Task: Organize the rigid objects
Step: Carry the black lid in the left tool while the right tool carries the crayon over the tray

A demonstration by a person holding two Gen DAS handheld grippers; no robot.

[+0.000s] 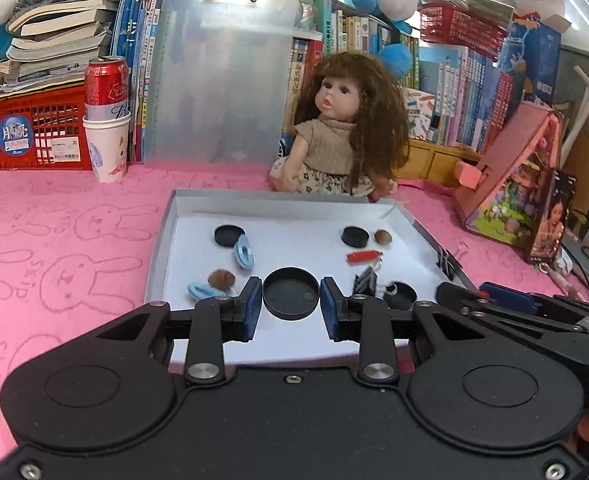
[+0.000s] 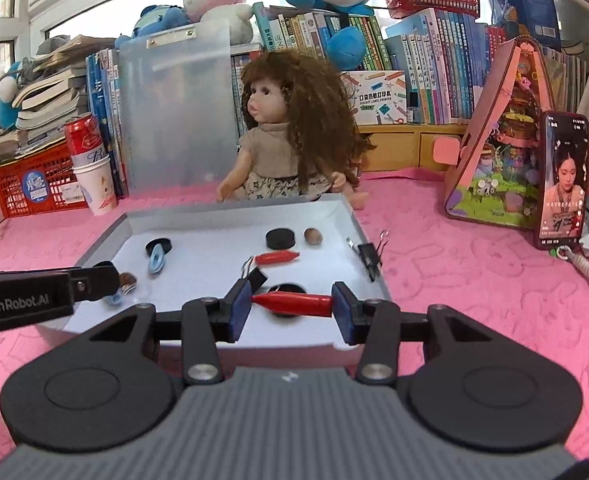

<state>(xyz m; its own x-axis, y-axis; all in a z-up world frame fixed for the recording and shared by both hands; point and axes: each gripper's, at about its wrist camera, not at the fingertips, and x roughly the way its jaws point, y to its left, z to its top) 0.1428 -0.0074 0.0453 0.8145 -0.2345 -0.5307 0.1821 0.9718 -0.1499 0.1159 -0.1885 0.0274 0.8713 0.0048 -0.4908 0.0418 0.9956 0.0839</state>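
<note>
A shallow white tray (image 1: 414, 216) (image 2: 354, 216) lies on the pink cloth. My left gripper (image 1: 291, 307) is shut on a round black cap (image 1: 291, 294), open side facing me, over the tray's near part. My right gripper (image 2: 291, 307) is shut on a red pointed clip (image 2: 294, 304), held crosswise between the pads over the tray's near edge. In the tray lie two more black caps (image 1: 229, 235) (image 1: 354, 236), two blue clips (image 1: 243, 254), two brown nuts (image 1: 383, 237) (image 1: 221, 279), another red clip (image 1: 364, 256) (image 2: 276, 257) and a black binder clip (image 1: 365, 282) (image 2: 254, 278).
A binder clip (image 2: 368, 258) grips the tray's right rim. A doll (image 1: 336, 128) sits just behind the tray, with a clipboard (image 1: 218, 76), a can in a paper cup (image 1: 106, 120), red basket (image 1: 30, 132) and books behind. A pink toy house (image 2: 502, 136) and phone (image 2: 562, 180) stand right.
</note>
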